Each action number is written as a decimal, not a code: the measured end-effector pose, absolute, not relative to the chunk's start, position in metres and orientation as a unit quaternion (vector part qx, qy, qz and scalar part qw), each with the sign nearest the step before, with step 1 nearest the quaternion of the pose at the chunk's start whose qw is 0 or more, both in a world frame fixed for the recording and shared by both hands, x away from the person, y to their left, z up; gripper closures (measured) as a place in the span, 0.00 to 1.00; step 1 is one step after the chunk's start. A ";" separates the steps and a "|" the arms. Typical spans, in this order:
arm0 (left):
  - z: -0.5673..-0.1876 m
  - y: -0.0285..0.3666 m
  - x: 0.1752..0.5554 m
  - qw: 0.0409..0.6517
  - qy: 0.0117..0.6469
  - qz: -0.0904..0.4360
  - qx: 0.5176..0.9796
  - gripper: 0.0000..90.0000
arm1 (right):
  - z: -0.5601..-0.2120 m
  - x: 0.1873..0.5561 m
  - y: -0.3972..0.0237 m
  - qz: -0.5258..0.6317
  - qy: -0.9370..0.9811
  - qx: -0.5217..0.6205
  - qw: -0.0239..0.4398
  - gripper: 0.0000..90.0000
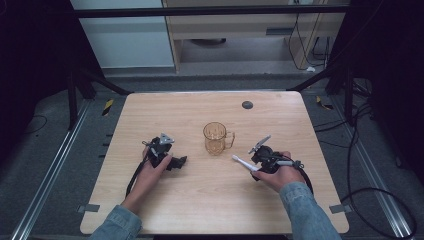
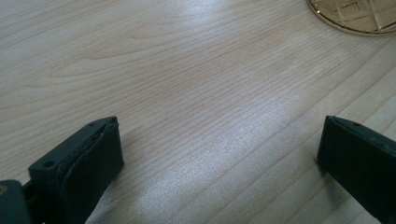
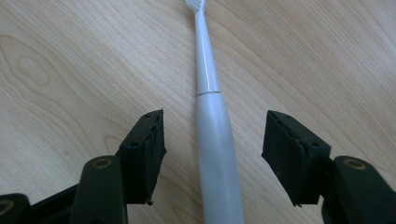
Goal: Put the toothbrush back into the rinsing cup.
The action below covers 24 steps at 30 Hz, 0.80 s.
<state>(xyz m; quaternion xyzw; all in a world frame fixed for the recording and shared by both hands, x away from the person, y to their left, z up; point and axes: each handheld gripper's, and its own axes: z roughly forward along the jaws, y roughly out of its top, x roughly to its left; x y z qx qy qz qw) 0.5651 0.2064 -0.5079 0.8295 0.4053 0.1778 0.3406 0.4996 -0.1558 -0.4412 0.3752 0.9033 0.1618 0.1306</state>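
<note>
1. Broadly, the wooden table [image 1: 215, 200] filled the middle of the high view, bare apart from an amber glass mug [image 1: 216, 138] standing upright at centre, handle to the right.
2. The left gripper [image 1: 176, 162] rested lower left of the mug, its jaws spread wide over bare wood and holding nothing.
3. The right gripper [image 3: 212, 154] sat at lower right, its jaws half open astride the toothbrush's handle, pads clear of it on both sides.
4. The white toothbrush [image 3: 210, 121] lay flat on the table, bristled head pointing toward the upper frame edge.
5. Judging by this, the grasp was not yet made; closing, lifting and probably placing it in the mug remained.
</note>
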 end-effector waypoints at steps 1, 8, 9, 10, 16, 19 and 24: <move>-0.508 0.206 0.565 0.341 0.405 0.178 0.830 0.00 | -0.442 0.500 -0.155 0.160 0.904 0.375 0.129 0.47; -0.508 0.206 0.565 0.341 0.405 0.178 0.830 0.00 | -0.450 0.505 -0.153 0.147 0.909 0.373 0.116 0.53; -0.508 0.206 0.565 0.341 0.405 0.178 0.830 0.00 | -0.451 0.506 -0.154 0.145 0.909 0.373 0.114 0.54; -0.508 0.206 0.565 0.341 0.405 0.178 0.830 0.00 | -0.451 0.507 -0.154 0.144 0.910 0.373 0.113 0.55; -0.508 0.206 0.565 0.341 0.405 0.178 0.830 0.00 | -0.457 0.510 -0.155 0.134 0.913 0.371 0.101 0.60; -0.508 0.206 0.565 0.341 0.405 0.178 0.830 0.00 | -0.459 0.511 -0.155 0.132 0.913 0.373 0.096 0.61; -0.508 0.206 0.565 0.341 0.405 0.178 0.830 0.00 | -0.461 0.513 -0.155 0.127 0.914 0.374 0.089 0.64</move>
